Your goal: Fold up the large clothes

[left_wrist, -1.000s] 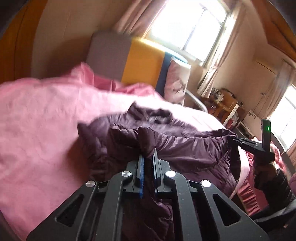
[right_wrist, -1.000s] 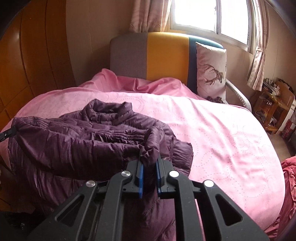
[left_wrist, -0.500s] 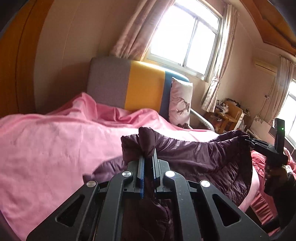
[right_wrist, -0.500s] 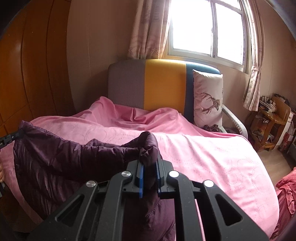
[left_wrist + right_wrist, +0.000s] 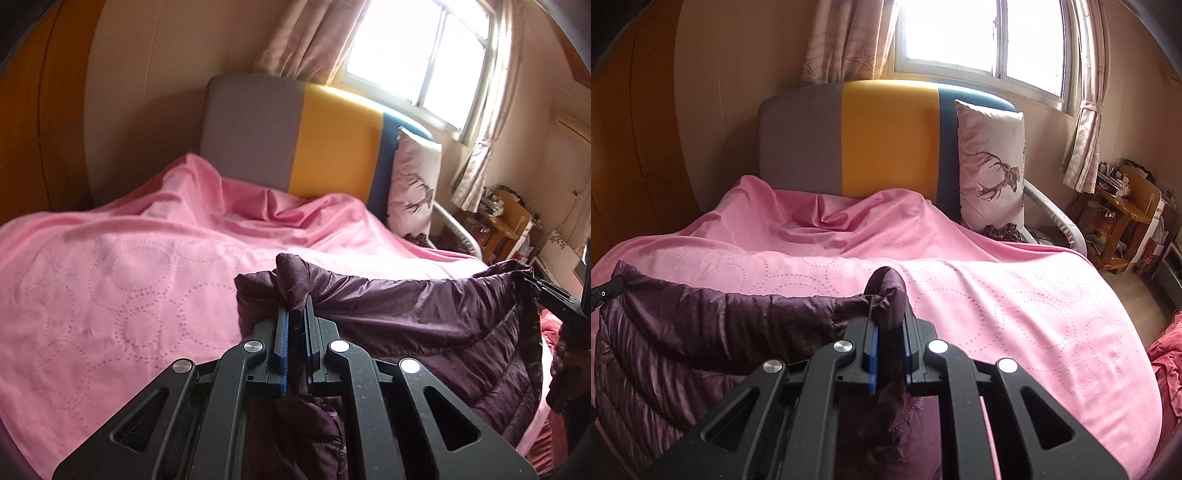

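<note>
Two grippers clamp one purple jacket [image 5: 424, 317], stretched level between them.
Left gripper [image 5: 295, 321] and right gripper [image 5: 888, 325] each pinch an edge; the bed [image 5: 997, 295] lies ahead, below.

purple jacket [image 5: 424, 317] lifted off the pink bedspread [image 5: 110, 280], now stretched taut, drawn back toward the bed's near edge

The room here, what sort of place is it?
Most likely a home bedroom: a bed under a pink bedspread, a padded headboard with a deer-print pillow, and a curtained window.
</note>
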The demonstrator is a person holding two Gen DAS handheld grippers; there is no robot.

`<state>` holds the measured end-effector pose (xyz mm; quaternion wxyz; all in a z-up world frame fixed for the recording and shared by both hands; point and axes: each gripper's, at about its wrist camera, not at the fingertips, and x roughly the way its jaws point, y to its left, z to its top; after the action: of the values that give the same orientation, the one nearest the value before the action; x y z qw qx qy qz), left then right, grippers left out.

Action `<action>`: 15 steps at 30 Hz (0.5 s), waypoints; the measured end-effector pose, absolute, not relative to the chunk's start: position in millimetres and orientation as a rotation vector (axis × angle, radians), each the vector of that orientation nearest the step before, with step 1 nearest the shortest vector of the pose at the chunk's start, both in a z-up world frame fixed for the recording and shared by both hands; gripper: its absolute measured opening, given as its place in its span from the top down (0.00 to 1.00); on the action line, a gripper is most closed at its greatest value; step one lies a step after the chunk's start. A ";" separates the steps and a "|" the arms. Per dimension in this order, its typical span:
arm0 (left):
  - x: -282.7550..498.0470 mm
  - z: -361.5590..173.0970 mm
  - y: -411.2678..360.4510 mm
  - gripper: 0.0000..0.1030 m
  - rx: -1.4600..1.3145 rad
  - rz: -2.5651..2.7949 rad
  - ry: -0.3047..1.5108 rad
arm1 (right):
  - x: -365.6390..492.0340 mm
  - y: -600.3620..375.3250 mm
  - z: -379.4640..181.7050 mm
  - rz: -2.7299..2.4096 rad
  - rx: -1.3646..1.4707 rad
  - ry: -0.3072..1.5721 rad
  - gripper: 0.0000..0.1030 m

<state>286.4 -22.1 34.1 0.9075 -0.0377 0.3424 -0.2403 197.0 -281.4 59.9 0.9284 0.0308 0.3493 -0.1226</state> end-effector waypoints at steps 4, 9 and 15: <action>307.4 3.9 -32.4 0.95 -0.067 -0.441 0.770 | 224.2 -286.4 19.1 -0.293 0.042 0.785 0.91; 328.8 -30.0 -46.6 0.95 -0.016 -0.381 0.839 | 253.7 -289.0 -28.6 -0.336 0.012 0.874 0.91; 348.2 -74.3 -40.6 0.95 -0.036 -0.299 0.931 | 273.2 -292.6 -68.7 -0.336 0.016 0.974 0.87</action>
<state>348.2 -40.6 -74.3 0.8827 -0.0175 0.4472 -0.1435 273.2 -292.6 -68.7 0.8703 0.0078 0.4655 -0.1607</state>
